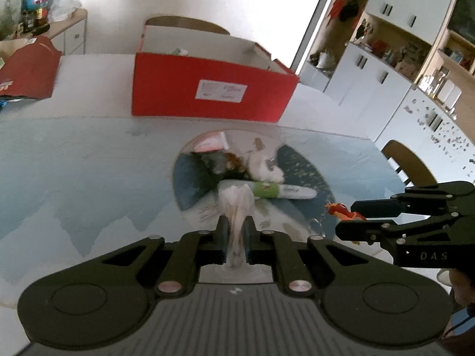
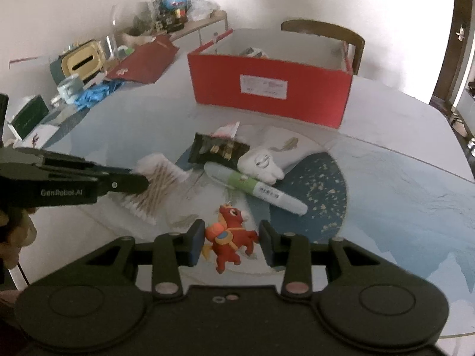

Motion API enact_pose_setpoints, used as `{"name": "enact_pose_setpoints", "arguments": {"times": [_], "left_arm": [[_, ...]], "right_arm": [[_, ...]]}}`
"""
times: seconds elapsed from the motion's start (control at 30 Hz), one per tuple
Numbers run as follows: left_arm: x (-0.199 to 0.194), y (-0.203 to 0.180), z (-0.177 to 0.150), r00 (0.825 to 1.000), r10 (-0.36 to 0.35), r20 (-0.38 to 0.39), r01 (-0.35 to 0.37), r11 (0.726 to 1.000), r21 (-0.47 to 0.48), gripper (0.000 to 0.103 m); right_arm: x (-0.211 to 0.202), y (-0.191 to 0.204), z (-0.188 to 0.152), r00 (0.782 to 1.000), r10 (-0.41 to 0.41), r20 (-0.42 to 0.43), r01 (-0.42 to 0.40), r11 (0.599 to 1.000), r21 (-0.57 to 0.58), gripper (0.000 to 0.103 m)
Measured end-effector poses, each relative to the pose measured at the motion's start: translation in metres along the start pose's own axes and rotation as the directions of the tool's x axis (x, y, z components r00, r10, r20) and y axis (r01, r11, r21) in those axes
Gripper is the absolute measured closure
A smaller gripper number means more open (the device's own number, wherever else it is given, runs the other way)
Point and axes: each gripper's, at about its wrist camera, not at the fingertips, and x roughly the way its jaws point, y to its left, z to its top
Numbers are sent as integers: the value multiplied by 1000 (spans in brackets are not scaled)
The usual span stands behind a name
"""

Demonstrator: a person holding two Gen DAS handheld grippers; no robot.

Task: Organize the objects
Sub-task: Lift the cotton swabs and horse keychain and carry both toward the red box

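The left hand-held gripper (image 1: 236,231) is pressed together on a clear bag of cotton swabs (image 2: 156,185), which hangs off the counter (image 2: 400,184); the right wrist view shows the wooden sticks and white tips that the left view blurs into a pale bundle. The right hand-held gripper (image 2: 231,244) is partly spread, with a red toy horse (image 2: 230,235) between its fingers; whether both pads press on it I cannot tell. On the counter's round blue patch lie a green-and-white marker (image 2: 256,188), its long axis running diagonally with the white cap toward the lower right, a white plush toy (image 2: 262,164) just beside it, and a dark snack packet (image 2: 218,148). Beyond them stands an open red shoebox (image 2: 273,89), labelled side facing the cameras. Only the left view shows the white cabinets (image 1: 371,68).
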Motion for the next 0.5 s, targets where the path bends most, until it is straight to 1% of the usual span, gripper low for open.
{"name": "enact_pose_setpoints", "arguments": {"times": [0.3,0.5], "left_arm": [[-6,-13,29,996,-77,34,78,996,-47,93],[-9,-18,60,992,-92,90,94,995,-21,93]], "right_arm": [[-22,-12,31,998,1,60,-2,1000,8,65],[-29,-22,61,994,-11,113,11,1000,-4,65]]}}
